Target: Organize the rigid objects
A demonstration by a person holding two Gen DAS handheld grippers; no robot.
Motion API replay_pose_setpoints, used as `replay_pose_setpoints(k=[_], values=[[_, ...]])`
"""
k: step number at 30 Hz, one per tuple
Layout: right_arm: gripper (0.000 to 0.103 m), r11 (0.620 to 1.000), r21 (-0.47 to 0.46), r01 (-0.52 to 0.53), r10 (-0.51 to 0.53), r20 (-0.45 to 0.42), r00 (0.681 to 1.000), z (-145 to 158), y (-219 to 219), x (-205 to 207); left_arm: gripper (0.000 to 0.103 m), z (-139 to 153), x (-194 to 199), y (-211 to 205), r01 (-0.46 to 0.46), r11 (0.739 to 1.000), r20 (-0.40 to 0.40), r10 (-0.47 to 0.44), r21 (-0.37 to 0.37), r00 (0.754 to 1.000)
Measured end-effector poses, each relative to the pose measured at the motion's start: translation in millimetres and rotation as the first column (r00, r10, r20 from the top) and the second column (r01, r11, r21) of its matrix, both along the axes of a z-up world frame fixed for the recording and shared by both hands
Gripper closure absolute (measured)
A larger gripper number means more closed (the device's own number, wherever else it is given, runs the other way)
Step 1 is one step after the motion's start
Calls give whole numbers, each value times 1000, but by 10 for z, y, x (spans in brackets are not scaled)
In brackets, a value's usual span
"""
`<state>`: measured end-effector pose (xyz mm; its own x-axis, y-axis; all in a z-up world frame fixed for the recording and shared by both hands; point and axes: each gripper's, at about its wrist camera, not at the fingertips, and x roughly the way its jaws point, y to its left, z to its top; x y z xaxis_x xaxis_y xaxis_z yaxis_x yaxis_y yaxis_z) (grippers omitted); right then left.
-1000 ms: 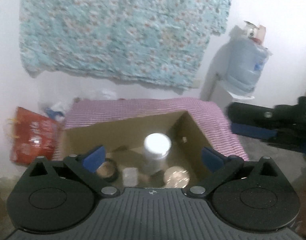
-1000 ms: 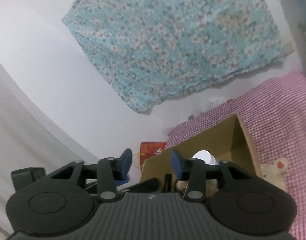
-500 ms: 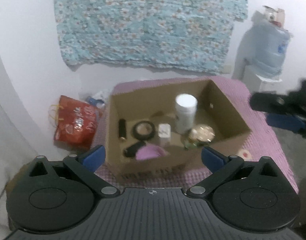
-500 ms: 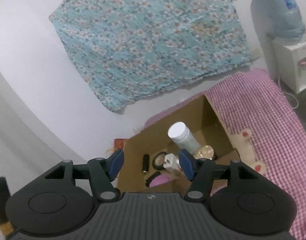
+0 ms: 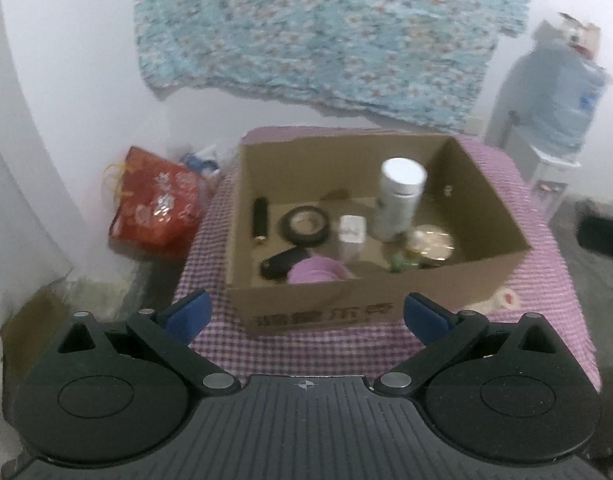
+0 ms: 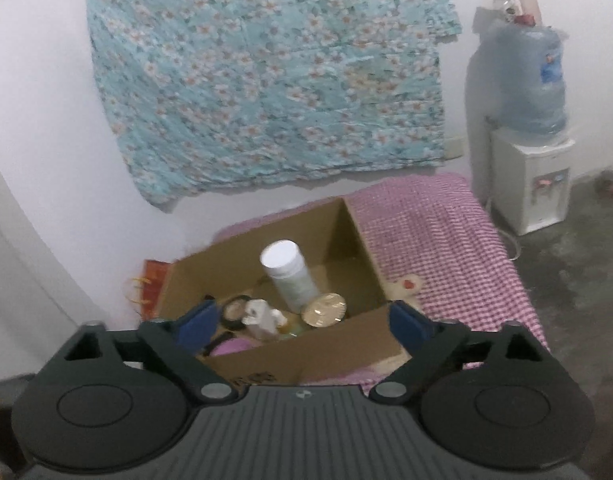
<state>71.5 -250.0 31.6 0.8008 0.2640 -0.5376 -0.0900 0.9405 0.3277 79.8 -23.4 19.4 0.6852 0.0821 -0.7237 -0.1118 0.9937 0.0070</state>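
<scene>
An open cardboard box (image 5: 370,304) (image 6: 318,356) sits on a pink checked cloth. Inside stand a white bottle (image 5: 398,200) (image 6: 288,276), a small white plug (image 5: 351,236) (image 6: 262,316), a black tape roll (image 5: 305,224), a black tube (image 5: 260,220), a black clip (image 5: 284,262), a purple bowl (image 5: 318,272) and a gold lid (image 5: 434,242) (image 6: 324,309). My left gripper (image 5: 306,314) hangs open in front of the box with nothing between its fingers. My right gripper (image 6: 300,324) is above the box's near wall, its jaws opening wide and holding nothing.
A floral sheet (image 6: 266,80) hangs on the white wall behind. A water dispenser (image 6: 526,152) stands to the right of the pink-covered table (image 6: 446,240). A red bag (image 5: 158,208) lies on the floor at the left. Grey floor (image 6: 566,280) spreads to the right.
Both grippers have pulled back from the box, so the whole box now shows. The right gripper's fingers have spread from narrow to wide. The left fingers stay wide.
</scene>
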Motion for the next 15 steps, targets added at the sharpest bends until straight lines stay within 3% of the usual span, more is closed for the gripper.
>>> replay_pose_setpoints(k=[6,15], values=[[3,993,-117,-23,18,-45,999,-178,219,104,0,-57,146,118,-45,999,-34,45,21,998],[2,988,-133,-72,60,-92,994,-318,427,328,0,-80,259,93,-35,999,-27,36,39,999]])
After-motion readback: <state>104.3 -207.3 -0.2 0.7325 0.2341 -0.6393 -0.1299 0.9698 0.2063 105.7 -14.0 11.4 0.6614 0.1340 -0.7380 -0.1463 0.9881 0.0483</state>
